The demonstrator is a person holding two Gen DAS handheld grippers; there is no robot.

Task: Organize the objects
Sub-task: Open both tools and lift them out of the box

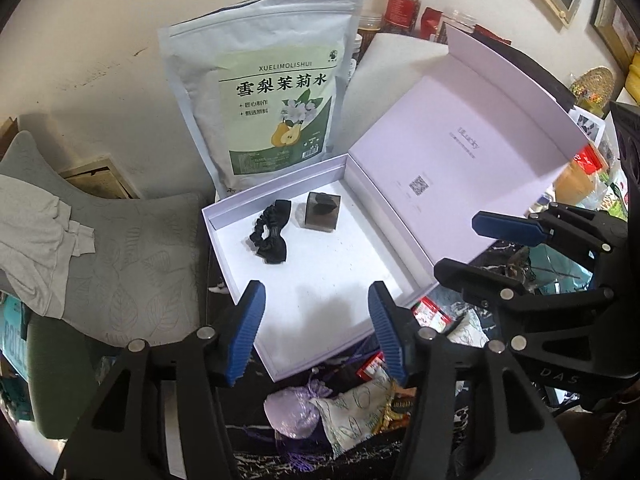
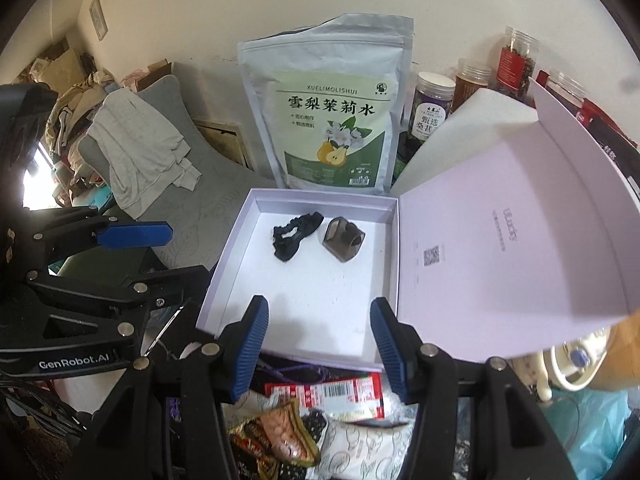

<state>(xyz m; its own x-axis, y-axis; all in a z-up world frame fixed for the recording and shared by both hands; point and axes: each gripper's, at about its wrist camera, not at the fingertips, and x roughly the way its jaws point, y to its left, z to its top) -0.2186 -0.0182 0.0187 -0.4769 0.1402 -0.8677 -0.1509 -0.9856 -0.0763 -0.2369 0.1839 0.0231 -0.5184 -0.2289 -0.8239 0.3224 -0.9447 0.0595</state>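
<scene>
Two grippers are hovering side by side above a cluttered table, and we are holding one in each hand. Nearest us, a loose heap of small things is waiting to be tidied: a lavender sachet (image 1: 294, 410), a printed cloth pouch (image 1: 354, 408) and a red snack packet (image 2: 340, 394). The left gripper (image 1: 316, 332) is carrying nothing, its blue fingers (image 1: 246, 332) standing partly apart over the near edge of the open white box (image 1: 320, 300). The right gripper (image 2: 320, 346) is likewise empty, its fingers parted and touching nothing. Farther in, a black scrunchie (image 1: 270, 236) and a small dark cube-shaped case (image 1: 322, 212) are already lying on the box floor, just beside each other. The lid (image 2: 520, 240) is leaning open to the right; we judge a careless swing of the right gripper could knock it shut or shove the box. Behind, a tall tea pouch (image 1: 272, 100) is standing against the wall and could topple if the box is pushed back.
</scene>
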